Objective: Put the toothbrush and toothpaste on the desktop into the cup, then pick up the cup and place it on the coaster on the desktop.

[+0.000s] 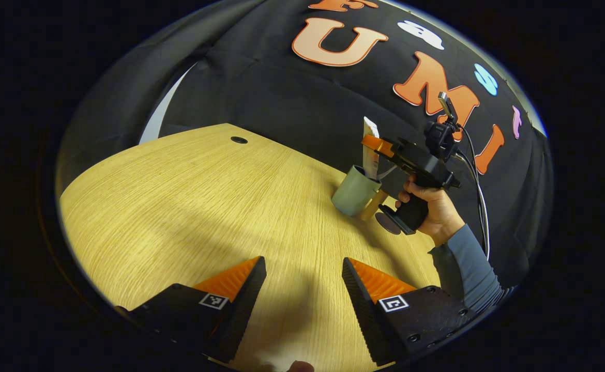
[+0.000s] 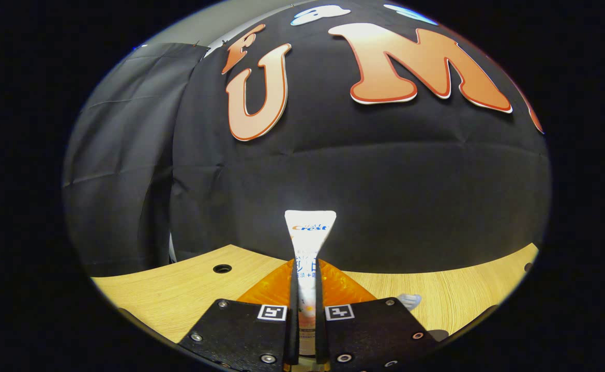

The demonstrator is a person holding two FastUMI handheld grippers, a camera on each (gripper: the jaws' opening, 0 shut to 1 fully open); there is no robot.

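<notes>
A white toothpaste tube (image 2: pixel 310 227) stands upright, and my right gripper (image 2: pixel 306 271) is shut on its middle. In the left gripper view, the right gripper (image 1: pixel 374 144), held by a hand (image 1: pixel 437 209), keeps the toothpaste tube (image 1: pixel 370 155) over a grey-green cup (image 1: pixel 353 195), with the tube's lower end at the cup's mouth. A thin pale toothbrush handle (image 1: pixel 386 171) seems to lean out of the cup. A pale toothbrush head (image 2: pixel 410 300) peeks past the right finger. A dark round coaster (image 1: pixel 387 222) lies beside the cup. My left gripper (image 1: pixel 304 268) hovers open over bare wood.
The wooden desktop (image 1: pixel 188 206) stretches wide to the left of the cup, with a small cable hole (image 1: pixel 239 140) near its far edge. Cables (image 1: pixel 481 201) hang from the right gripper. The black cloth wall stands close behind the desk.
</notes>
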